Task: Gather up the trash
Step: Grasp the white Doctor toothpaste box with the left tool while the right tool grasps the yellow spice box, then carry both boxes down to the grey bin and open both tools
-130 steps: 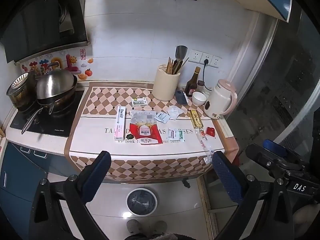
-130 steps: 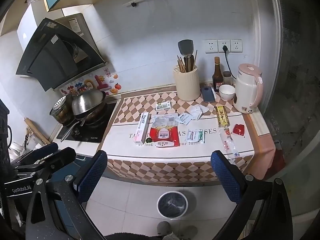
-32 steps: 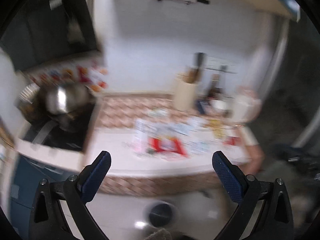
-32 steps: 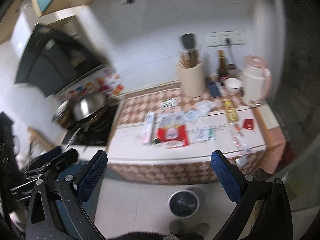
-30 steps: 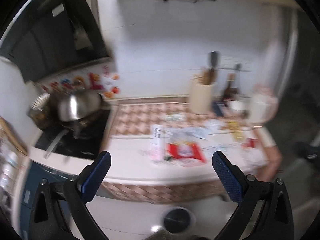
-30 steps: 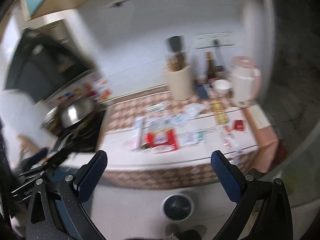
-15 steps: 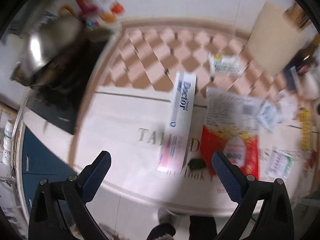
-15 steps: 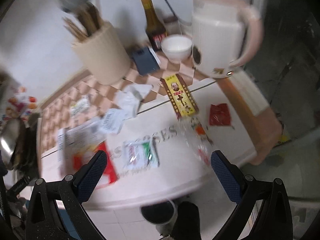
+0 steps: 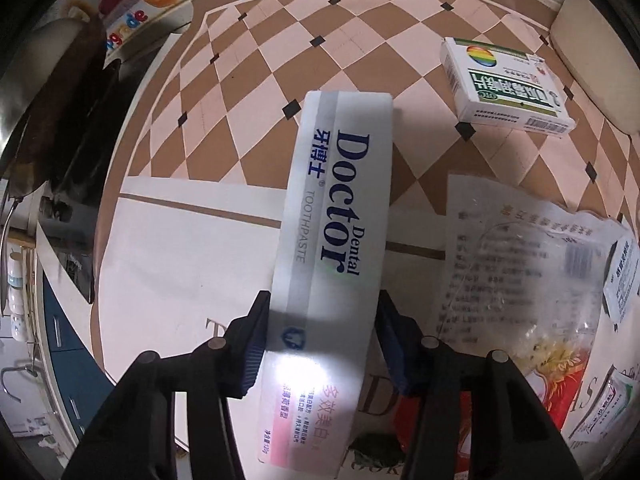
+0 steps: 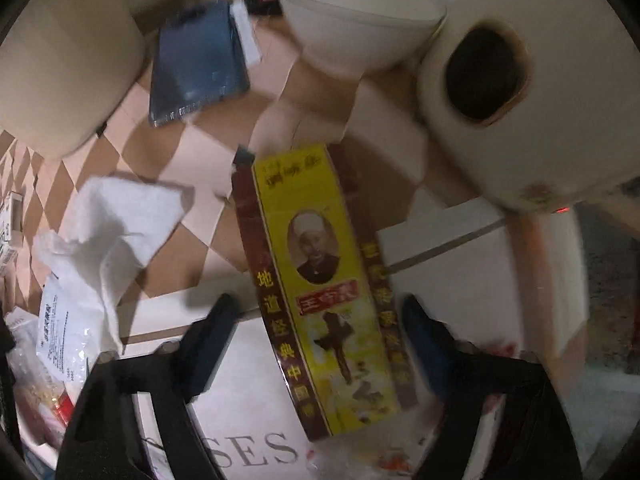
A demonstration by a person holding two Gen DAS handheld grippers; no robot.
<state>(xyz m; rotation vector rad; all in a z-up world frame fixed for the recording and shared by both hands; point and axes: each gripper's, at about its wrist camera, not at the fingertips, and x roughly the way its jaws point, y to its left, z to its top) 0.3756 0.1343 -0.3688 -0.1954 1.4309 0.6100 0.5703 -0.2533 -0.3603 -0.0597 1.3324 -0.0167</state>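
Observation:
A long white "Doctor Dental" toothpaste box (image 9: 332, 240) lies on the checkered counter mat (image 9: 256, 64). My left gripper (image 9: 320, 344) has closed in on it; both blue pads touch the box's sides near its near end. A yellow and brown spice box (image 10: 320, 280) lies on the mat in the right wrist view. My right gripper (image 10: 320, 340) straddles it with its jaws apart, a gap showing between each pad and the box. A crumpled white tissue (image 10: 116, 216) lies left of it.
A white and green medicine box (image 9: 508, 84), a clear snack bag (image 9: 520, 280) and small sachets (image 9: 624, 276) lie right of the toothpaste box. A stove edge (image 9: 72, 140) is at left. A white bowl (image 10: 360, 20), kettle (image 10: 520, 80), blue phone (image 10: 196, 60) and utensil holder (image 10: 64, 56) stand behind the spice box.
Both grippers have dropped from above the counter down onto it. The left jaws have closed in onto the toothpaste box; the right jaws have narrowed around the spice box.

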